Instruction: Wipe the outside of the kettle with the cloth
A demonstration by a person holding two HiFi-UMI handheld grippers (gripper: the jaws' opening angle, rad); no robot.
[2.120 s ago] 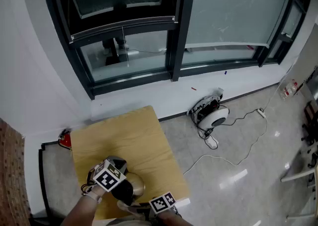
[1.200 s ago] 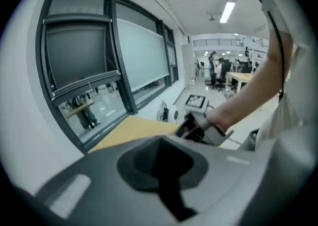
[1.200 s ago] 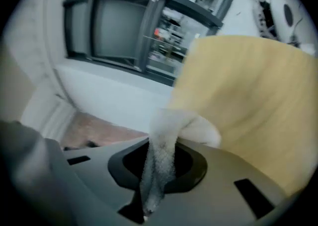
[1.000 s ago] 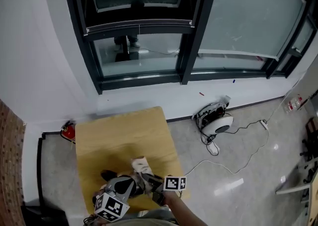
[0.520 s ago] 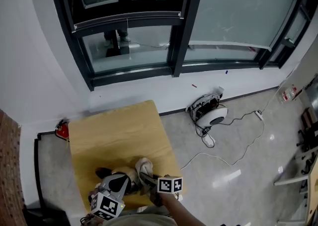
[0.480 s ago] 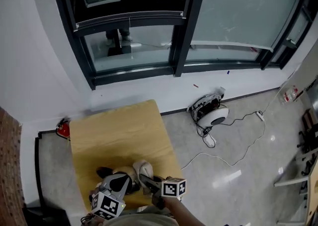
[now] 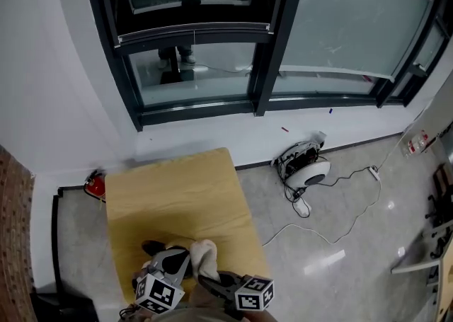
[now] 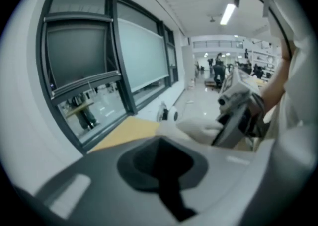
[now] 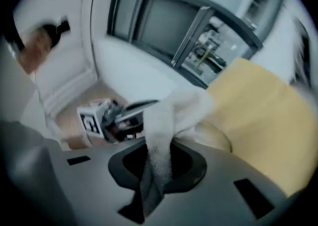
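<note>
Wiping seems in hand: the right tongs point(image 9: 156, 168) clench the cloth point(image 9: 174, 108), draped on the kettle point(image 9: 213, 138) at the bench's point(image 9: 258, 106) near edge; the left tongs' point(image 9: 130, 110) state cannot be told; next, rub round its side

We've got a fuzzy white terry-looking cloth point(image 7: 204, 255), the worktop point(image 7: 177, 193) is pale wood with a smooth matt finish, and the floor point(image 7: 340, 221) is grey, glossy, properly reflective.

white terry cloth point(image 7: 205, 255) atop rounded shiny kettle point(image 9: 214, 138), both at near edge of yellow table point(image 7: 177, 193)
</note>
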